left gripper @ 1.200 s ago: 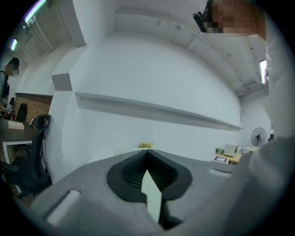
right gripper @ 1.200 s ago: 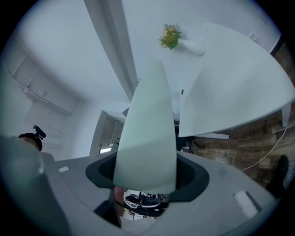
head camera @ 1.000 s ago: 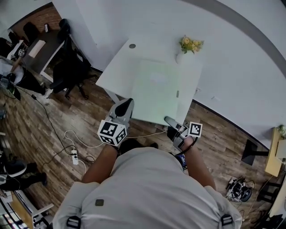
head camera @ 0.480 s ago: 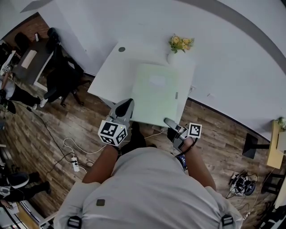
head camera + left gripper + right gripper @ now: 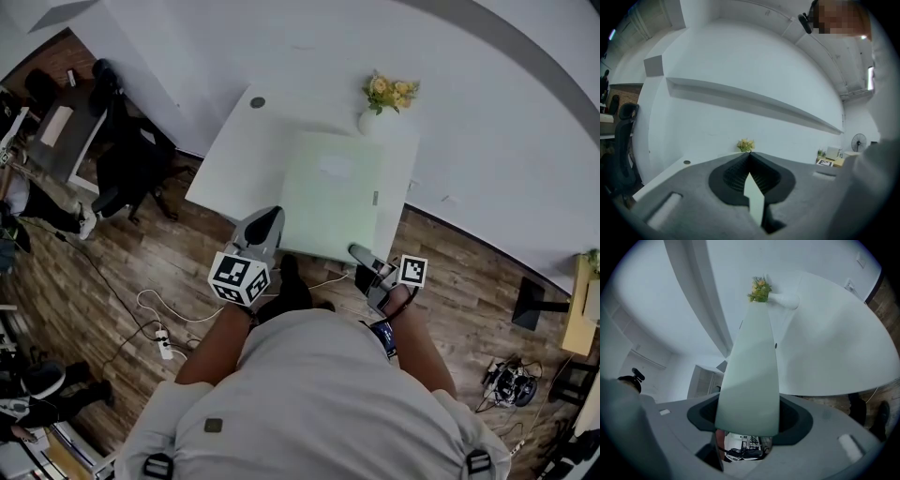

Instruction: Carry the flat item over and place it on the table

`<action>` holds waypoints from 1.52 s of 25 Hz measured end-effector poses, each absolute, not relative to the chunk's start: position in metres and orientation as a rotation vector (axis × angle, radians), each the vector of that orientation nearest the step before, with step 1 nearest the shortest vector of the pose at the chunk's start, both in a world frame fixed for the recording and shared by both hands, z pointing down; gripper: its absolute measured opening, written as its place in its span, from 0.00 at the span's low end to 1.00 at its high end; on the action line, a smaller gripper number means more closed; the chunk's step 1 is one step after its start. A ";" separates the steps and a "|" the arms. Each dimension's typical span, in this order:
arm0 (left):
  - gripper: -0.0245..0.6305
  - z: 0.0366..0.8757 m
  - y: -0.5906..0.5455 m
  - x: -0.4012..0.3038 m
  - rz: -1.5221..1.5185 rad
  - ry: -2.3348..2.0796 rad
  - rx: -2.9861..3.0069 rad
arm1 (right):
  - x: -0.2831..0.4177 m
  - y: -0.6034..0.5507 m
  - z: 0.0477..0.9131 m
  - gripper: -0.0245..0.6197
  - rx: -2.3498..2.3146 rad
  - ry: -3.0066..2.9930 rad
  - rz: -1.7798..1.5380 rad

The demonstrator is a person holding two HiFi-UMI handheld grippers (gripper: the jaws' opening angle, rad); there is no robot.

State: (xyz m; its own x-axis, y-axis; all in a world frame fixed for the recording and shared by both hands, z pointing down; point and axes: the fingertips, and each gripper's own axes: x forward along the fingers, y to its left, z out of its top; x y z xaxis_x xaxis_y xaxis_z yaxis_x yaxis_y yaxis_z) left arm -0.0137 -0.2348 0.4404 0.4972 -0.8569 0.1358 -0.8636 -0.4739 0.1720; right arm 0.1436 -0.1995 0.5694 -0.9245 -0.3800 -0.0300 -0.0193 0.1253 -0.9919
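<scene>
Gripping the board (image 5: 333,187) by its near edge, we've left gripper (image 5: 270,217) & right gripper (image 5: 355,250) both clamped on it; board runs far over the table (image 5: 239,155).

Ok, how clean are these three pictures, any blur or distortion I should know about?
Head view: sharp, evenly lit, but the fisheye bows the wall base. Left gripper view: dark round vignette, the left gripper soft up close, a mosaic patch top right. Right gripper view: the green panel stretched into a long wedge; no harsh glare.
</scene>
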 end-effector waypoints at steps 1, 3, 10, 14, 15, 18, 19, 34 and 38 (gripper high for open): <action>0.04 0.443 -0.239 -0.018 0.051 -1.472 2.518 | 0.140 -0.205 0.573 0.51 -0.399 2.129 -1.876; 0.04 0.449 -0.248 -0.025 0.062 -1.468 2.505 | 0.134 -0.215 0.579 0.51 -0.416 2.126 -1.887; 0.04 0.473 -0.281 -0.052 0.106 -1.437 2.461 | 0.114 -0.256 0.602 0.51 -0.471 2.106 -1.930; 0.04 0.489 -0.296 -0.067 0.128 -1.427 2.429 | 0.106 -0.276 0.619 0.51 -0.513 2.089 -1.964; 0.04 0.492 -0.300 -0.070 0.133 -1.426 2.422 | 0.104 -0.281 0.623 0.51 -0.520 2.081 -1.974; 0.04 0.503 -0.311 -0.080 0.145 -1.419 2.400 | 0.099 -0.293 0.638 0.51 -0.550 2.063 -2.006; 0.04 0.507 -0.313 -0.083 0.149 -1.416 2.390 | 0.098 -0.297 0.644 0.51 -0.563 2.062 -2.018; 0.04 0.560 -0.348 -0.122 0.181 -1.386 2.300 | 0.072 -0.338 0.701 0.51 -0.641 2.068 -2.082; 0.04 0.568 -0.354 -0.125 0.185 -1.378 2.292 | 0.066 -0.343 0.708 0.51 -0.655 2.085 -2.073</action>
State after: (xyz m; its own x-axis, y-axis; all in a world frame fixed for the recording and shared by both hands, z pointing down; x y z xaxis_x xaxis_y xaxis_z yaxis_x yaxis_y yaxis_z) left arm -0.1251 -0.3542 0.5681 0.4904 -0.8022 0.3405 -0.8637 -0.3953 0.3128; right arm 0.0663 -0.3429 0.7080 -0.8974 -0.3887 0.2086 -0.2108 -0.0374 -0.9768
